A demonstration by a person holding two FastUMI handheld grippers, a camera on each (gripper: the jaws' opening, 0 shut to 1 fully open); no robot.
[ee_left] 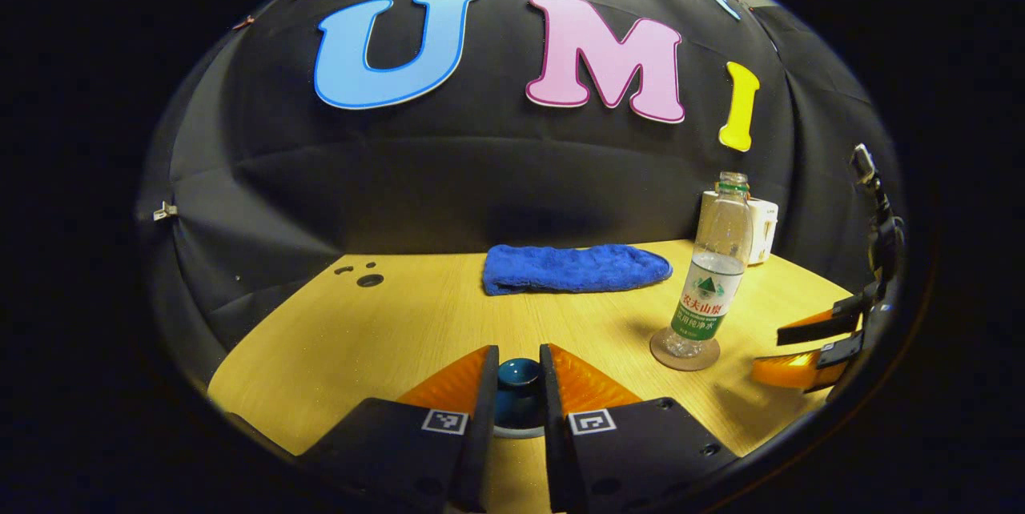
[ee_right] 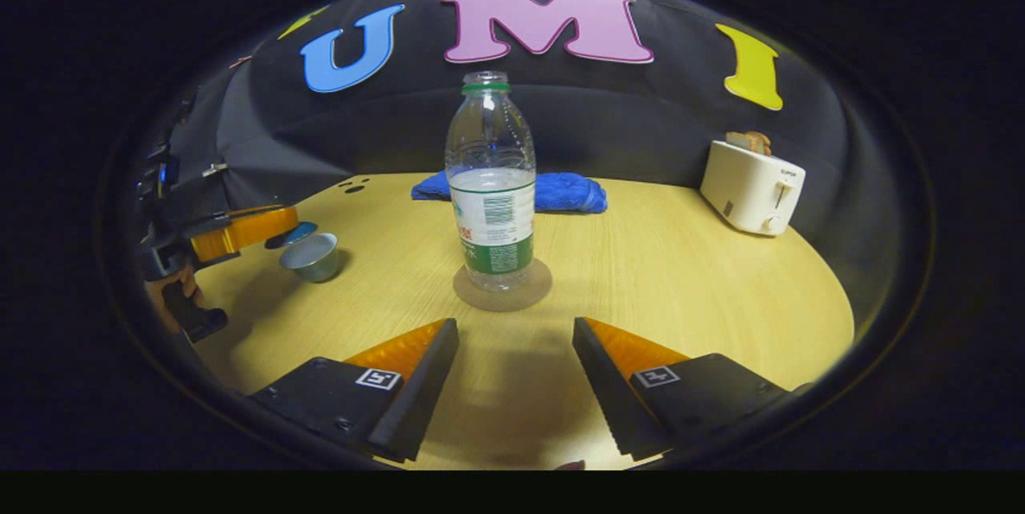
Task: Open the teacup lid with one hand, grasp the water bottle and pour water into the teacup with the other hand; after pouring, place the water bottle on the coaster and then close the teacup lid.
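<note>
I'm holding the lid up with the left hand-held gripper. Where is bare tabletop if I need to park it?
Bare wood lies between the teacup and the coaster under the water bottle, and a wider patch between the coaster and the toaster. It is crowded around the cup, under the left hand-held gripper, and along the blue towel.

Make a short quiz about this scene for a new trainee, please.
1. True or false: the water bottle stands on the coaster.
2. What does the left gripper hold? A) the towel B) the lid knob C) the bottle
3. Fill in: the teacup is ____ (covered / uncovered).

Key: 1 true. 2 B: the gripper is closed on the lid by its knob. 3 uncovered. The right gripper is open, short of the bottle.
</note>
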